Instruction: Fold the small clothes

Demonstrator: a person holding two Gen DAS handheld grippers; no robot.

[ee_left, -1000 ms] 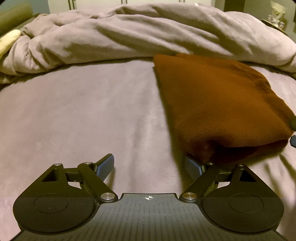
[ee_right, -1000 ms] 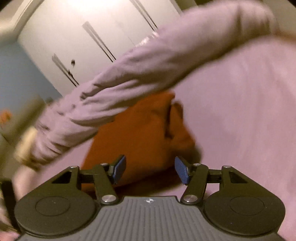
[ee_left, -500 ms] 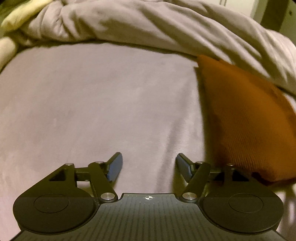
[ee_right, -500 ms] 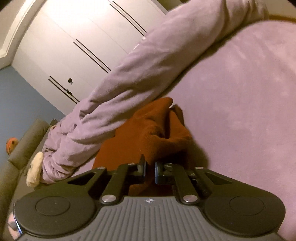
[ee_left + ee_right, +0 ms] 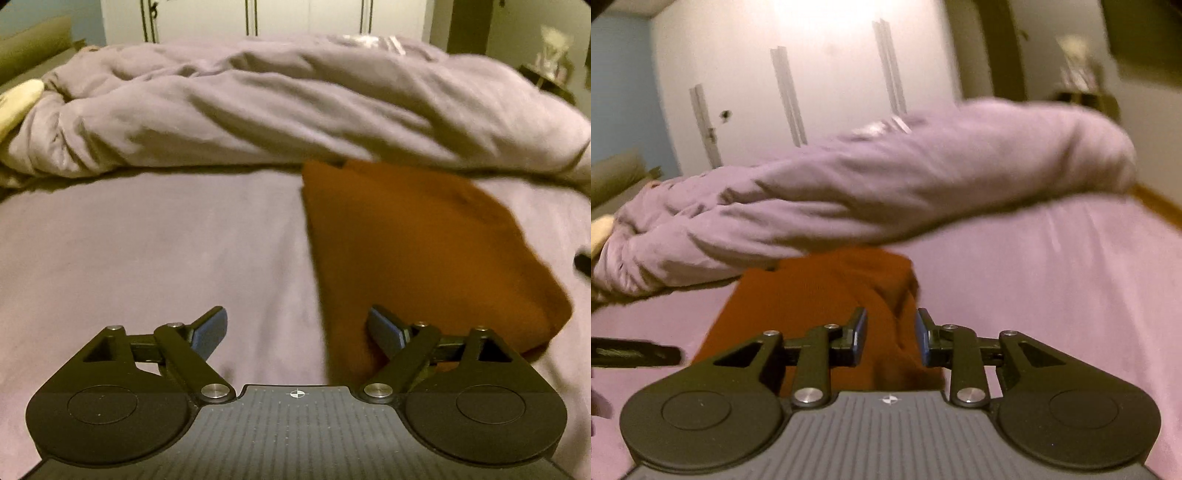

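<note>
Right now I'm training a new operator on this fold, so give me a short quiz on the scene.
1. True or false: the left tongs are clamped on the orange garment.
2. What lies bunched across the bed behind the garment: A) a lilac duvet, B) a striped towel, C) a cardboard box?
3. Fill in: the fabric showing between the right tongs' fingers is the ____ garment.

Key: 1 false, both tongs are opening with no pad pressing on cloth; 2 A; 3 orange.

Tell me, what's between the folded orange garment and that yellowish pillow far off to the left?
Only bare mauve bedsheet between the orange garment and the yellowish pillow, plus the rumpled duvet's end beside the pillow. The left wrist view shows it.
</note>
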